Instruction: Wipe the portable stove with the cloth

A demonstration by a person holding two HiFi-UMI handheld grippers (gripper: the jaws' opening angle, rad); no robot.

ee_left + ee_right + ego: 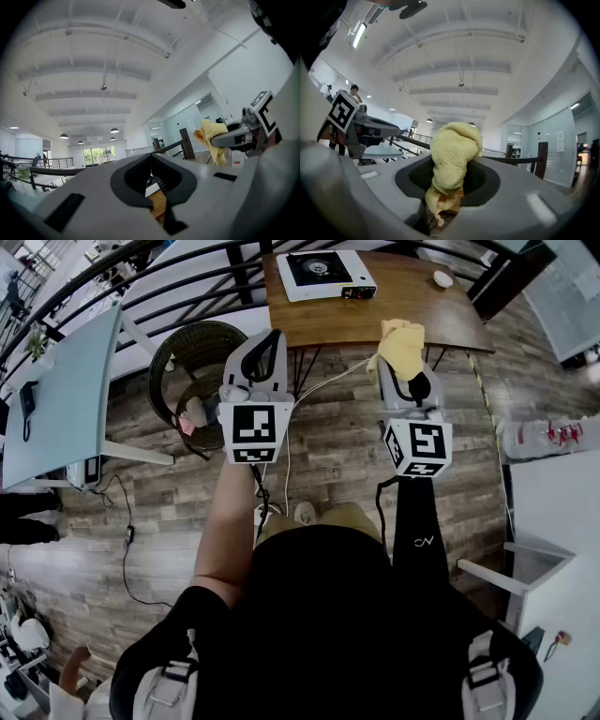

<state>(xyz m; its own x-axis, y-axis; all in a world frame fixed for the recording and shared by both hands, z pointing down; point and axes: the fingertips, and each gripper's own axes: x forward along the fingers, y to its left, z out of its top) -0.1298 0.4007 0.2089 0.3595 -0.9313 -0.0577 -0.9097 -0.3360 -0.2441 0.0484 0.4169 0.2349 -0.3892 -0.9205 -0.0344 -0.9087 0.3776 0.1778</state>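
Between the right tongs (449, 190), clamped fast: a yellow cloth (453, 150), bunching up past the tips and hanging a little below them. Just to the side, left tongs (157, 190) pressed together on nothing. Holds both raised over the plank floor (328, 442), the cloth reaching the near edge of the wooden tabletop (412, 310). Farther out, on the tabletop's far side: the white portable stove (323, 273), well apart from the cloth.

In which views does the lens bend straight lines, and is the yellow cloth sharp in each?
Head view: the table edge bows, the cloth is sharp. Right gripper view: ceiling beams curve, cloth sharp. Left gripper view: beams curve, corners dark, cloth slightly soft.
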